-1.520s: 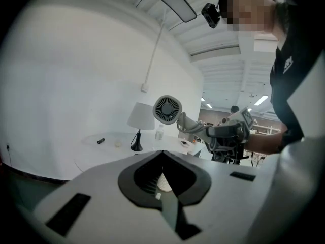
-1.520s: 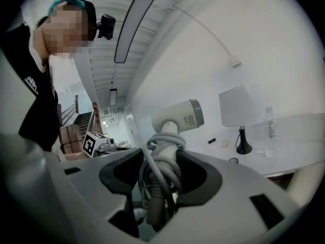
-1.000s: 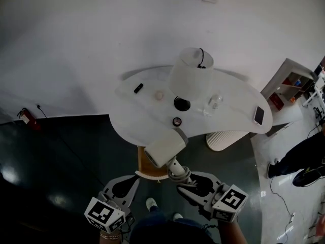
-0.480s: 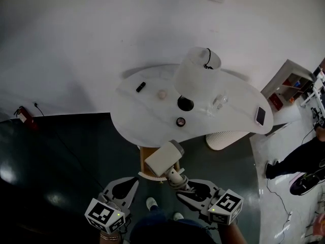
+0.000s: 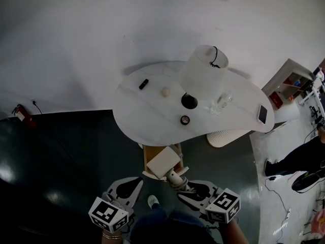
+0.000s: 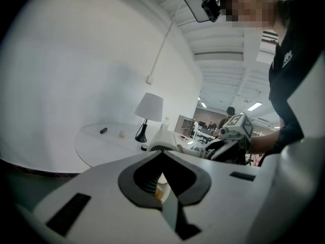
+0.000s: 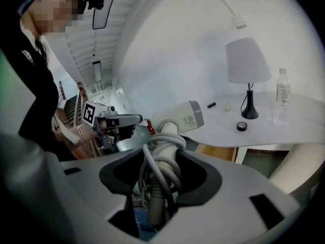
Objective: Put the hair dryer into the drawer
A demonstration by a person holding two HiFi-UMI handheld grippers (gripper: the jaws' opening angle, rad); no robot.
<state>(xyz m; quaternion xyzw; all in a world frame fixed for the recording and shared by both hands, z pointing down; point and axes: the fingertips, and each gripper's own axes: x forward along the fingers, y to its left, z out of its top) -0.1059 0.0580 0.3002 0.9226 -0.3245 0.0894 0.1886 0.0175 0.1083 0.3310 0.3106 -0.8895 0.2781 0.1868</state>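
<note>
Your right gripper (image 7: 161, 159) clamps the white hair dryer (image 5: 163, 162) by its cord-wrapped handle, its blocky barrel over the open wooden drawer (image 5: 148, 155). Left gripper (image 5: 133, 182): jaws together, empty.

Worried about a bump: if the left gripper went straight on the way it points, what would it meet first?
Probably the hair dryer held by the right gripper; its grilled end shows just past the left gripper's closed tips. Depth is unclear; the table lies beyond.

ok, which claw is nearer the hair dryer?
Right. The right claw is shut on the hair dryer by its handle; the left claw is shut, empty, off to its left, not touching.
</note>
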